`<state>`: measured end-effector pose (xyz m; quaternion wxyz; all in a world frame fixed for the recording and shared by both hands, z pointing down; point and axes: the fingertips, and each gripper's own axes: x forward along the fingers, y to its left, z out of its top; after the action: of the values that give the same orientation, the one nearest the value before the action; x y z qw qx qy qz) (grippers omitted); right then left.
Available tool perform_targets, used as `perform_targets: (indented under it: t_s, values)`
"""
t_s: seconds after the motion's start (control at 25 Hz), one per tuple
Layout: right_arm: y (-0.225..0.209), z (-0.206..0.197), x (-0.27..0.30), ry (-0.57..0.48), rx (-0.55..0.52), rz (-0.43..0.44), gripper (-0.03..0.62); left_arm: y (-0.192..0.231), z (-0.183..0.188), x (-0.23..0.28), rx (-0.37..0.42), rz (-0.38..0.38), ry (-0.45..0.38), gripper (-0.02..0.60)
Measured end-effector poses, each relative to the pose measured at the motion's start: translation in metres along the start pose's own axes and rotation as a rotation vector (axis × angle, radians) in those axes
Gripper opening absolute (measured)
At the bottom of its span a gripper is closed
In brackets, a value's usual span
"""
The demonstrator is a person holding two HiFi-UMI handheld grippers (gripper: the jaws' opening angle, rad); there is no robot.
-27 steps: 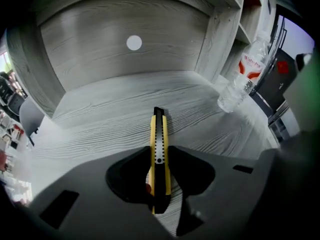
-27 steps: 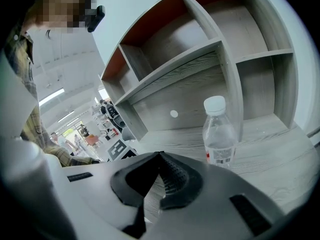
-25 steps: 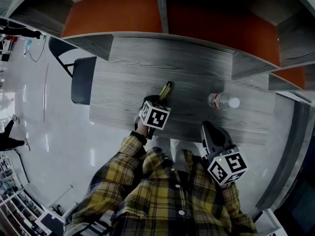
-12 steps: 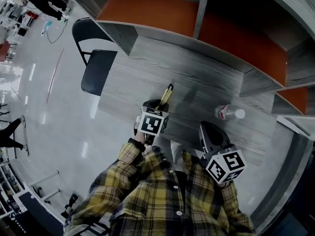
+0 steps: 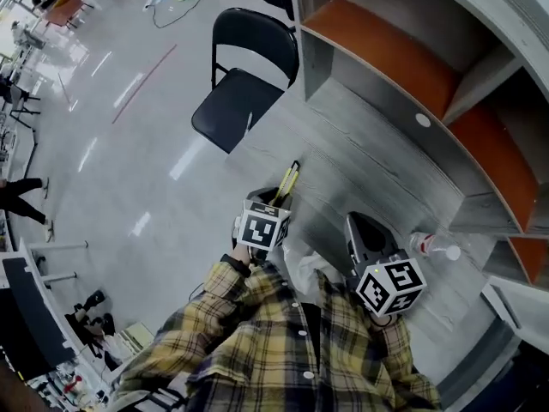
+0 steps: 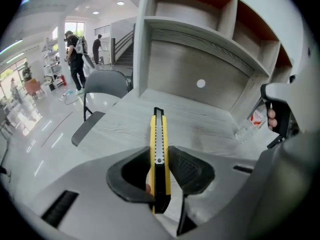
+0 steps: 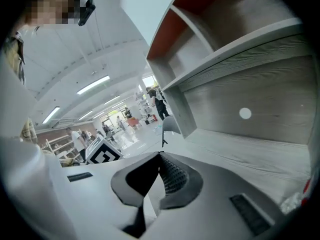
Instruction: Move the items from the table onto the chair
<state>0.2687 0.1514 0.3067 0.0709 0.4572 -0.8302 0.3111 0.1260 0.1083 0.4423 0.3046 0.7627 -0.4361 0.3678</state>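
Observation:
My left gripper (image 5: 276,197) (image 6: 158,160) is shut on a yellow and black utility knife (image 5: 287,181) (image 6: 158,149), which sticks out forward over the grey wooden table (image 5: 369,166) (image 6: 200,121). The black chair (image 5: 244,84) (image 6: 95,96) stands on the floor off the table's far left end. My right gripper (image 5: 360,230) (image 7: 160,171) is shut with nothing between its jaws and hangs over the table's near edge. A clear plastic bottle (image 5: 433,247) (image 6: 248,125) lies on the table to the right.
A shelf unit with orange back panels (image 5: 403,63) rises behind the table. People (image 6: 75,59) and racks stand far off across the glossy floor (image 5: 111,144).
The head view has swung left, so the chair now sits near the top middle. Both grippers moved along the table toward the chair, the left one still with the knife.

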Motion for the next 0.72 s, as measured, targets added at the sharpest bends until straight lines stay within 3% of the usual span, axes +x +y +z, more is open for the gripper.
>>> perform_targets:
  t_s: [0.16, 0.28, 0.48, 0.72]
  values:
    - [0.029, -0.001, 0.049, 0.048, -0.024, 0.051, 0.017, 0.059, -0.007, -0.009, -0.079, 0.032, -0.019, 0.117]
    - [0.052, -0.006, 0.093, 0.065, -0.01, 0.055, 0.017, 0.112, -0.006, -0.008, -0.092, 0.03, -0.013, 0.117]
    - [0.094, -0.01, 0.199, 0.093, -0.009, 0.029, 0.017, 0.216, 0.005, 0.002, -0.054, 0.009, 0.019, 0.117]
    - [0.126, -0.013, 0.306, 0.108, 0.081, -0.052, 0.017, 0.318, 0.02, 0.036, 0.023, -0.044, 0.063, 0.117]
